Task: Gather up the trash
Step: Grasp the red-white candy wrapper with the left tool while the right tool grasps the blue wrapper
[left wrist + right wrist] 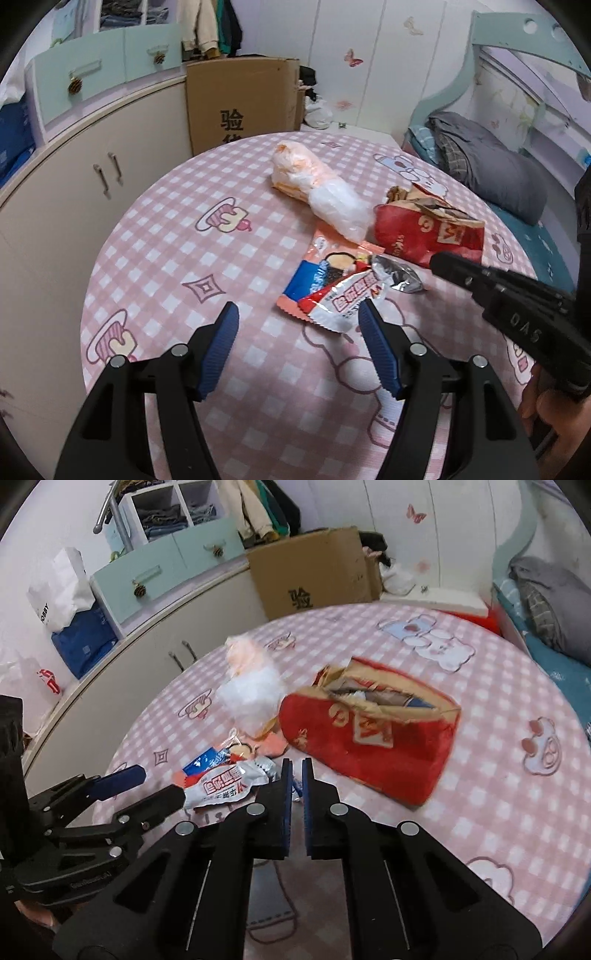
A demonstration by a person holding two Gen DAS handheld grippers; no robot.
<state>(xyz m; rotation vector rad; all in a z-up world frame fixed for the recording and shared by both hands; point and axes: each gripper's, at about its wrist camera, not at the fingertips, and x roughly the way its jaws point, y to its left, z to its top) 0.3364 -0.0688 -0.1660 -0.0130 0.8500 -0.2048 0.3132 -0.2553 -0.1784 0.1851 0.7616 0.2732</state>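
Trash lies on a round table with a pink checked cloth (pixel 166 236). A red paper bag (pixel 428 236) lies on its side, mouth open; it also shows in the right wrist view (pixel 369 738). A clear and orange plastic bag (pixel 317 184) lies beyond it. Flat snack wrappers (pixel 332 291) lie in front, with a crumpled silver foil piece (pixel 399 275). My left gripper (pixel 299 317) is open and empty, its right fingertip at the wrappers' near edge. My right gripper (pixel 296 771) is shut with a narrow gap, empty as far as I can tell, just right of the wrappers (pixel 225 779).
A cardboard box (pixel 240 103) stands behind the table. A curved cream cabinet (pixel 92 177) with mint drawers runs along the left. A bed with grey bedding (pixel 487 162) is at the right. The right gripper's body (pixel 517 306) crosses the left wrist view.
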